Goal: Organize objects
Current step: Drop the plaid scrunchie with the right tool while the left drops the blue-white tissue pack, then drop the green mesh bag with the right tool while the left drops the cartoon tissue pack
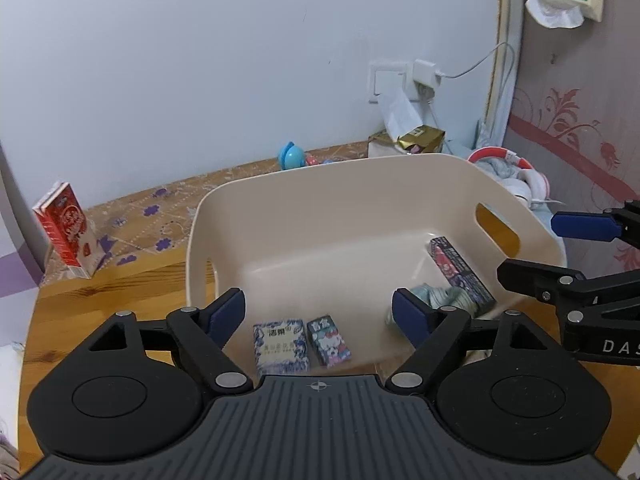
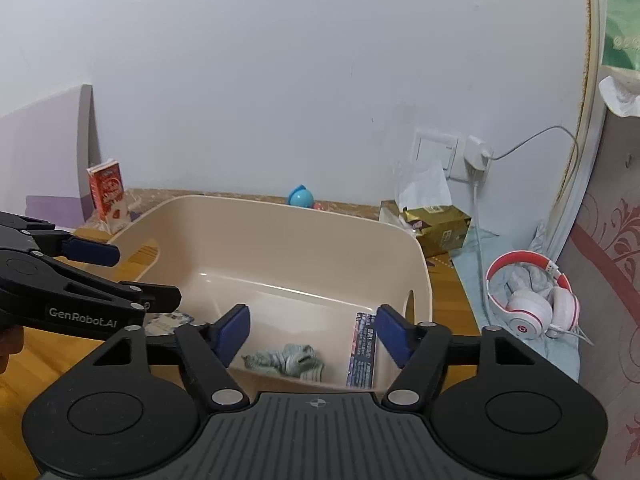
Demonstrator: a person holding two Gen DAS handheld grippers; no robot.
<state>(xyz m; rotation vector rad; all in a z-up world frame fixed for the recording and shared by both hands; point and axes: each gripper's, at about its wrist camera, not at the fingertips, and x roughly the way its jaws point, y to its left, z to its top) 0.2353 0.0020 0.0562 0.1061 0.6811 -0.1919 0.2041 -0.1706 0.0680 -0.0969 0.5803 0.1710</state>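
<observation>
Since the beige bin [image 1: 304,200] already holds four things, the step in hand looks like fetching what is left on the table [image 1: 132,276] and adding it. Inside, a blue-and-white tissue pack [image 1: 280,346] and a small dog-print pack [image 1: 329,341] lie flat side by side at the bin's near wall, long axes running from near wall toward far wall; a crumpled grey-green cloth [image 2: 286,360] sits in the near right corner, and a long dark printed box [image 2: 363,350] lies along the right wall, just beside the cloth, its long axis also running near to far, leaning against the wall below the handle slot. The left gripper [image 1: 320,312] hovers over the near wall with its jaws spread wide and nothing between them; the right gripper [image 2: 314,334] hangs over the near right corner, likewise released and empty. Outward, a red milk carton [image 1: 66,230] stands upright near the table's far left corner, well apart from the bin, and seems the likeliest next pick: I would bring the left gripper in level, pads on its two broad faces, and close gently so the carton does not tip or crush. A blue round toy [image 2: 301,197] sits behind the bin at the far edge, a gold packet [image 2: 436,230] toward the far right corner, and white-and-red headphones [image 2: 532,300] lie off to the right.
</observation>
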